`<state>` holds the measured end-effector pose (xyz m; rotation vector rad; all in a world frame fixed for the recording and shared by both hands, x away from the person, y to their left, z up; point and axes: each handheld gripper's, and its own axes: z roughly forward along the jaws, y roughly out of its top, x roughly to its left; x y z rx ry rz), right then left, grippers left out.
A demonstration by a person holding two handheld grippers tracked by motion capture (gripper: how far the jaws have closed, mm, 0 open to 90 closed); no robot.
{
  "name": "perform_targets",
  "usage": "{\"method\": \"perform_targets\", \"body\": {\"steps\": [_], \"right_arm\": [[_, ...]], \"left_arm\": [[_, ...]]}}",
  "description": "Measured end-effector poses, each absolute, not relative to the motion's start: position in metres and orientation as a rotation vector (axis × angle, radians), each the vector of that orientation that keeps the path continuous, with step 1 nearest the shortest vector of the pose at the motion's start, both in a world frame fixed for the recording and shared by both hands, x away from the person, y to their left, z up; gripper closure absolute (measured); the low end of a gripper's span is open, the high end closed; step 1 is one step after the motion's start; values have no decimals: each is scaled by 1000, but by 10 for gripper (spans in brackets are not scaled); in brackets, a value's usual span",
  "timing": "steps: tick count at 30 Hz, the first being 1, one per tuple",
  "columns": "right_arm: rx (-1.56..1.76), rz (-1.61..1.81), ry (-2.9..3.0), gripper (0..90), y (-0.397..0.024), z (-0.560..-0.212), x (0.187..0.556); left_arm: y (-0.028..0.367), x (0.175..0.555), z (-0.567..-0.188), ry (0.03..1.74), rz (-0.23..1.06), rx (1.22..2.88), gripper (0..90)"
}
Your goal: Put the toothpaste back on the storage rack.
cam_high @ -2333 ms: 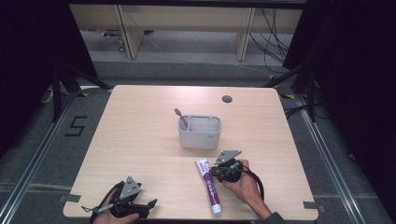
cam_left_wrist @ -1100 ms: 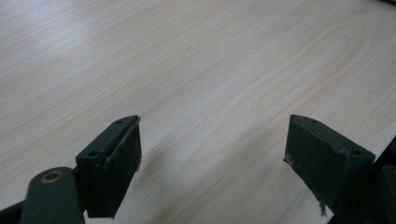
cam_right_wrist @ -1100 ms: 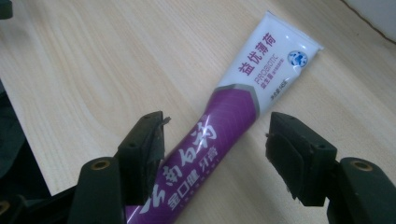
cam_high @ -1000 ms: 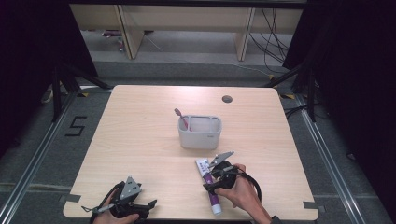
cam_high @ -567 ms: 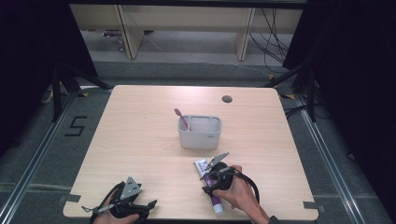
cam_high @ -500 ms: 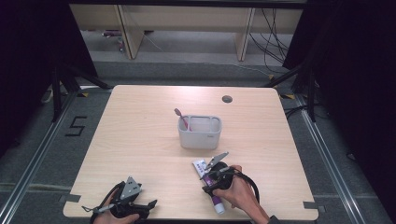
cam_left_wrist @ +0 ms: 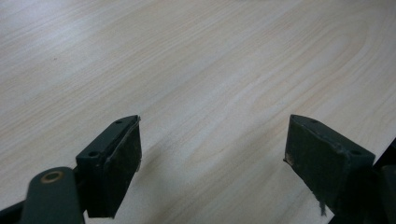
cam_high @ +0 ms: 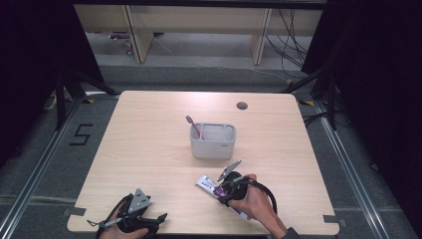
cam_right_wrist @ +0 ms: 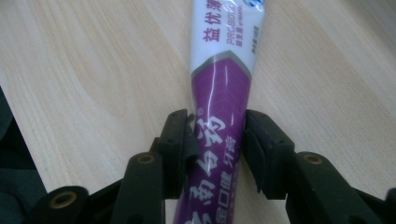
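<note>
A purple and white toothpaste tube (cam_right_wrist: pixel 224 88) lies flat on the wooden table (cam_high: pixel 149 144), near its front edge. My right gripper (cam_right_wrist: pixel 217 133) reaches over the tube's purple part. Its jaws have just been closing, with the tube between them, and both pads now press on the tube's sides. In the high view the tube's white end (cam_high: pixel 204 182) sticks out to the left of the right gripper (cam_high: pixel 222 191). My left gripper (cam_high: pixel 158 219) rests at the table's front left corner. In the left gripper view it (cam_left_wrist: pixel 212 140) stands open over bare wood.
A grey holder (cam_high: pixel 212 141) stands mid-table with a pink toothbrush (cam_high: pixel 193 125) leaning in its left compartment. A round cable hole (cam_high: pixel 242 105) sits near the far edge. The table's front edge is close under both hands.
My right hand has shifted left onto the tube and tilted down. The tube's white end has swung slightly left. The left hand has stayed still.
</note>
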<state>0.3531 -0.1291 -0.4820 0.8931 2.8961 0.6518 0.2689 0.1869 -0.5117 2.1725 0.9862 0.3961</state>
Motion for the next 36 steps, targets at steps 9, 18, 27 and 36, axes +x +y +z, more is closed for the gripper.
{"method": "perform_targets", "body": {"steps": [9,18,27,36], "right_arm": [[867,582,2940,648,-125,-482,355],[803,513,2958,652,-119,-481,357],[790,432,2978,657,-113,-479,358],[781,416,2993,658,-112,-479,360]], "left_arm": [[186,269,-512,986,386,2176,178],[186,268,-512,982,389,2187,178],[186,269,-512,981,391,2188,179],[186,269,-513,980,385,2195,178]]}}
